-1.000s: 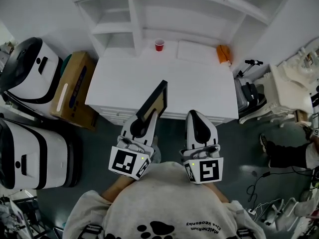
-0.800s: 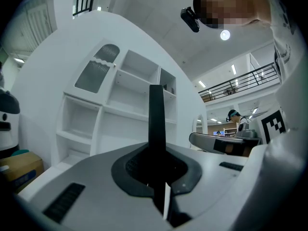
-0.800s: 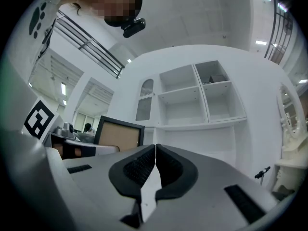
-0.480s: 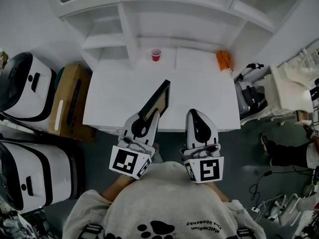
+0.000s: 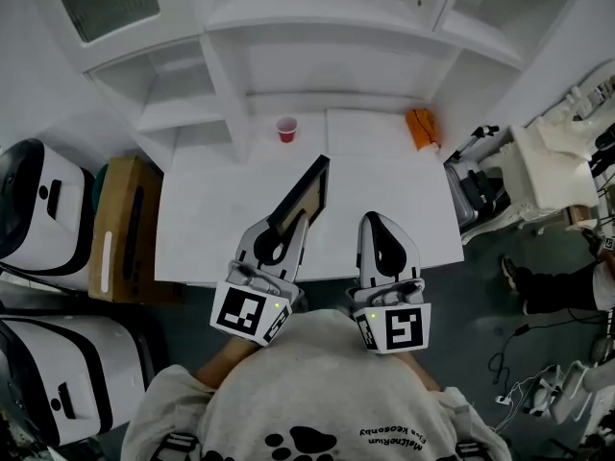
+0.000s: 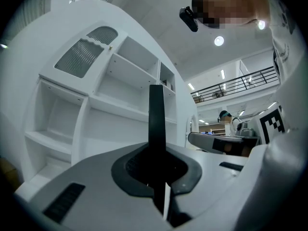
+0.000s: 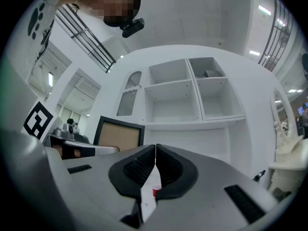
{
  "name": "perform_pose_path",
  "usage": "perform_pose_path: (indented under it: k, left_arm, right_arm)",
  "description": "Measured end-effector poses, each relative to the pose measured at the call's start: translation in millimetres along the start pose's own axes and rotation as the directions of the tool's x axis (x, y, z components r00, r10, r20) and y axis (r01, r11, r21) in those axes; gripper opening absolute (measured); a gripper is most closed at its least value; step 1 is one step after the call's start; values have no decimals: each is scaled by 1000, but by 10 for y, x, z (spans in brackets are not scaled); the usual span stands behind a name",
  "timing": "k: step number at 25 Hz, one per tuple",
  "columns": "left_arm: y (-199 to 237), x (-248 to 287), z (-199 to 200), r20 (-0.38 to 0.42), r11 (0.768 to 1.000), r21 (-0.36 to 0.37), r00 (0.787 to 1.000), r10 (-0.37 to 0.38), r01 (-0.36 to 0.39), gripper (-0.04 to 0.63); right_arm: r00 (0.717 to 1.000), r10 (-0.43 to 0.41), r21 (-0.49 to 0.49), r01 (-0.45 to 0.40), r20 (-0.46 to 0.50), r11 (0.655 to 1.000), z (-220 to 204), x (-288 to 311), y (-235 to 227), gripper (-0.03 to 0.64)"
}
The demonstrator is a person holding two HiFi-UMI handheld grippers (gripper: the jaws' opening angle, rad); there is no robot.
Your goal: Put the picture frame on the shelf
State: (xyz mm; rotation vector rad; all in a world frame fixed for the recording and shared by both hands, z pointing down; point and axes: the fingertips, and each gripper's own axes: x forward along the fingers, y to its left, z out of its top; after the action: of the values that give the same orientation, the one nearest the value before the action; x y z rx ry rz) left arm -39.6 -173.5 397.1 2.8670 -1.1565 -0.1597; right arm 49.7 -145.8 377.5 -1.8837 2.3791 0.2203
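Note:
The picture frame (image 5: 302, 198) has a black rim and a tan back. It stands up edge-on from my left gripper (image 5: 293, 221), which is shut on its lower edge over the white counter (image 5: 211, 219). In the left gripper view the picture frame (image 6: 156, 124) rises as a thin black bar between the jaws. In the right gripper view the picture frame (image 7: 120, 134) shows its tan face at the left. My right gripper (image 5: 378, 221) is beside the left one, shut with nothing in it. The white shelf unit (image 5: 327, 27) stands behind the counter, its compartments bare.
A red cup (image 5: 286, 129) stands at the back of the counter, and an orange object (image 5: 420, 128) lies at its back right. A cardboard box (image 5: 125, 229) and white appliances (image 5: 38, 214) stand at the left. Pale furniture (image 5: 553, 161) and cables are at the right.
The view has moved closer to the counter and shelf unit, which now sit lower and larger in the head view. Both grippers keep their pose, with the frame still held.

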Motion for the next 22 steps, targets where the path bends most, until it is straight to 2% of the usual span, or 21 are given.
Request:
perform_pose_path:
  k: [14,22]
  left_arm:
    - [98,203,73,29,1000,-6,999,15,-15,25]
    - [187,460,276,68,998,25,996,50,-51,25]
  right_arm:
    - [999,36,-6,-36,11,999,11,281,-113,34]
    - [992,122,-46,-121,17,992,158,574,-195,34]
